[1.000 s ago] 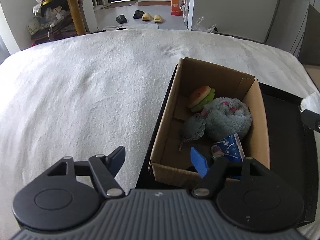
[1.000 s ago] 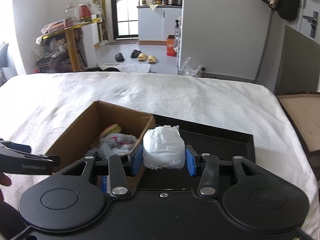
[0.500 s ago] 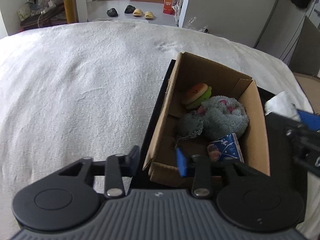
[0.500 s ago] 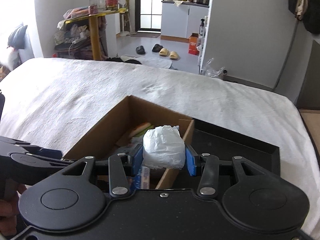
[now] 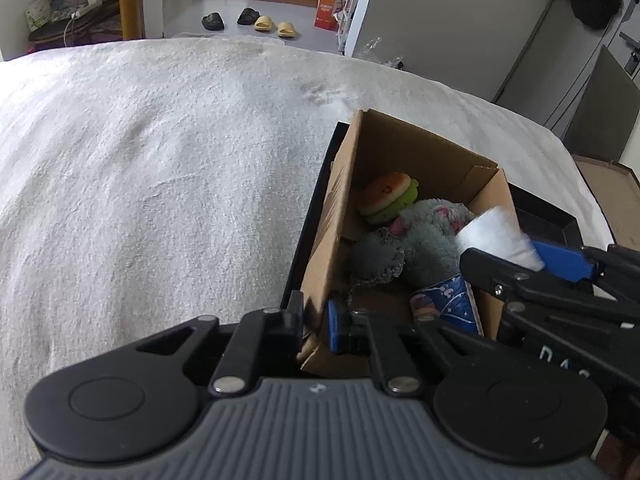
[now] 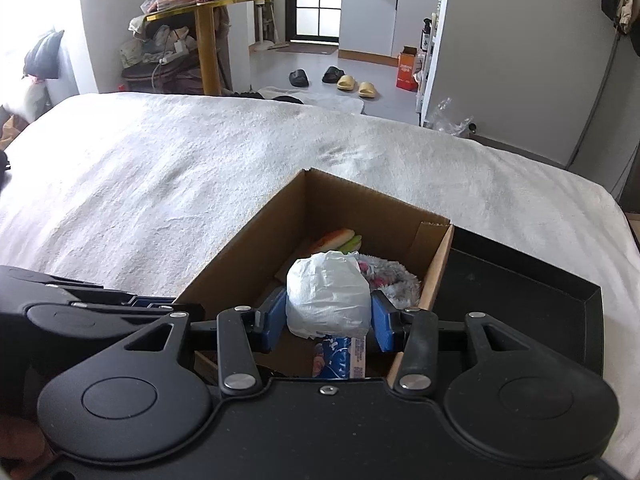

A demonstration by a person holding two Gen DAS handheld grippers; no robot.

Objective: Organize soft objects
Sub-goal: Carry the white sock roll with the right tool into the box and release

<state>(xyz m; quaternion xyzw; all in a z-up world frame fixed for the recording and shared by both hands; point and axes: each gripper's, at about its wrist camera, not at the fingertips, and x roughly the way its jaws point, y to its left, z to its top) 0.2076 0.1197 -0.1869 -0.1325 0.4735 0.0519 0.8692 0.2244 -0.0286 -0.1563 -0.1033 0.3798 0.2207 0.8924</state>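
- The left gripper (image 5: 314,326) is clamped on the near-left corner of the box (image 5: 334,216); its 2 pads pinch the cardboard wall, 1 outside and 1 inside.
- The right gripper (image 6: 329,318) is clamped on a white bundle (image 6: 328,294) of crinkled plastic, 1 blue pad pressing each side.
- In the right wrist view the bundle hangs over the open box (image 6: 256,240), above its near end and clear of the walls.
- In the left wrist view the bundle (image 5: 498,236) shows at the box's right wall, with the right gripper (image 5: 532,256) reaching in from the right.
- Inside the box lie a burger toy (image 5: 390,196) at the far end, a grey plush (image 5: 420,240) in the middle, touching the burger toy, and a blue packet (image 5: 446,296) at the near end.
- The right wrist view shows the blue packet (image 6: 340,356) just below the bundle; whether they touch I cannot tell.
- The box sits on the left part of a black tray (image 6: 520,292), whose right part is bare.
- The tray lies on a bed with a white blanket (image 5: 160,180).
- Beyond the bed, 4 slippers (image 6: 332,78) lie on the floor near an orange carton (image 6: 407,68).
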